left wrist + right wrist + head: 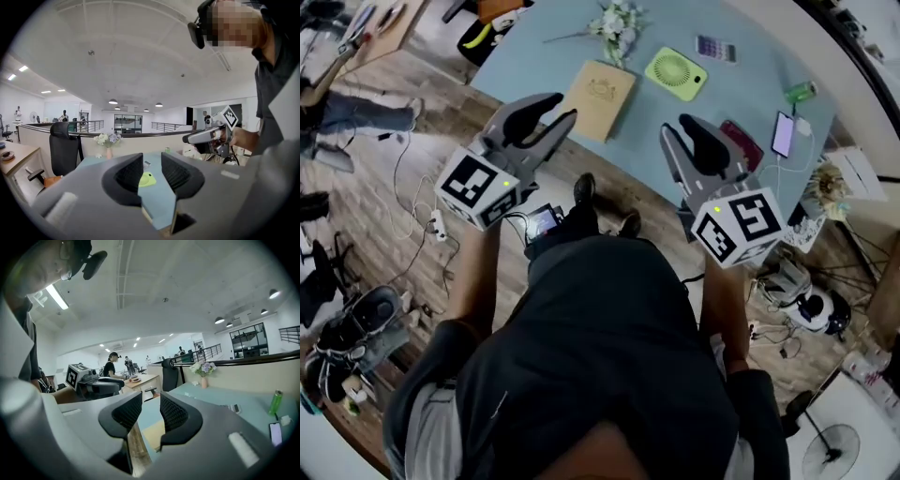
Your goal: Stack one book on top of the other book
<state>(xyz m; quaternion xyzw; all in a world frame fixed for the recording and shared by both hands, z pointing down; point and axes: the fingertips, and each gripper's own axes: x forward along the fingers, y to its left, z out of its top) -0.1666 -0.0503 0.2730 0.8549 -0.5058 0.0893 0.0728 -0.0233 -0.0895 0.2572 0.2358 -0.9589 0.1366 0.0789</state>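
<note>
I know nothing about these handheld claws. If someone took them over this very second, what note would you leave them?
Left gripper: open, fingers apart, nothing between them, held short of the table's near edge.
Right gripper: also open and empty, held beside the left one.
Things: the tan book lies flat on the blue table, ahead of the left gripper. The dark red book lies apart from it, partly hidden behind the right gripper.
Done: nothing yet; neither book is held or stacked.
Left: pick up one book and lay it on the other.

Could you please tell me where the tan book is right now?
In the head view, the tan book lies on the blue table, just left of the green fan.
</note>
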